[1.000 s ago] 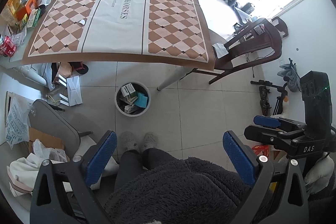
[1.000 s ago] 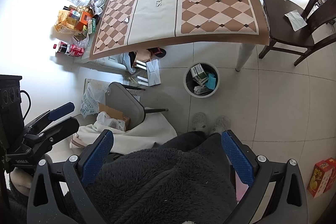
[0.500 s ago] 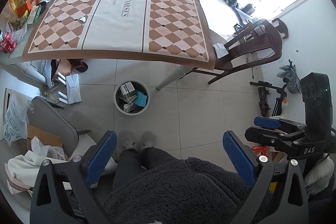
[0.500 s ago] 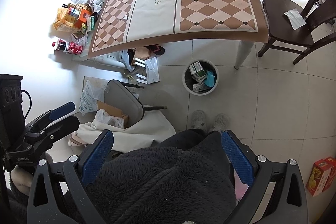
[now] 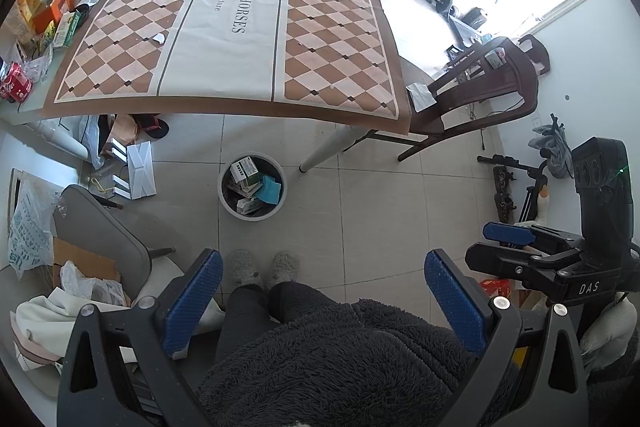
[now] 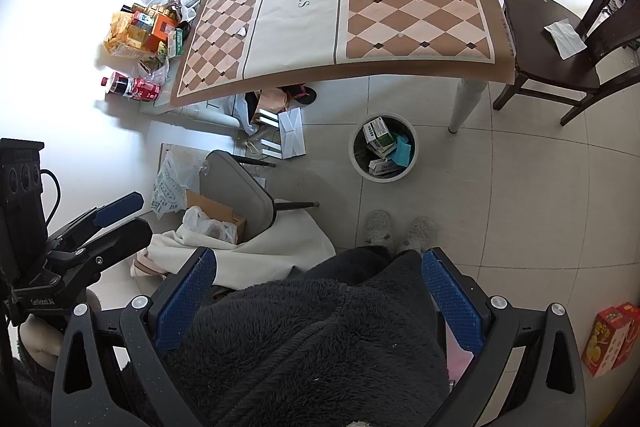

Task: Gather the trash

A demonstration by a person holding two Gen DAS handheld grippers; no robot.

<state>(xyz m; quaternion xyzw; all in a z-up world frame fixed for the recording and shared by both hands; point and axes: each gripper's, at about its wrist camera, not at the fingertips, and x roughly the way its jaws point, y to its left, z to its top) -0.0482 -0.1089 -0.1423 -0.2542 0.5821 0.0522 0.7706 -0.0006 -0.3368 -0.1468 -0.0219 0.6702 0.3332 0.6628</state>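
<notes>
A white round trash bin (image 5: 280,201) stands on the tiled floor in front of the table, holding several boxes and a teal packet; it also shows in the right wrist view (image 6: 356,163). A small white scrap (image 5: 159,38) lies on the checkered tablecloth (image 5: 224,39), seen too in the right wrist view (image 6: 241,31). My left gripper (image 5: 320,303) is open and empty, held high above my lap. My right gripper (image 6: 318,297) is open and empty, also high above my lap. Each gripper shows at the edge of the other's view.
A dark wooden chair (image 5: 480,99) with a tissue (image 6: 565,33) on its seat stands right of the table. Snack boxes and cola bottles (image 6: 132,87) crowd the table's left end. A grey chair (image 6: 240,191), bags and cardboard lie on the floor left.
Both views have shifted slightly, with the table and bin drifting a little in frame. Both grippers stay open and empty.
</notes>
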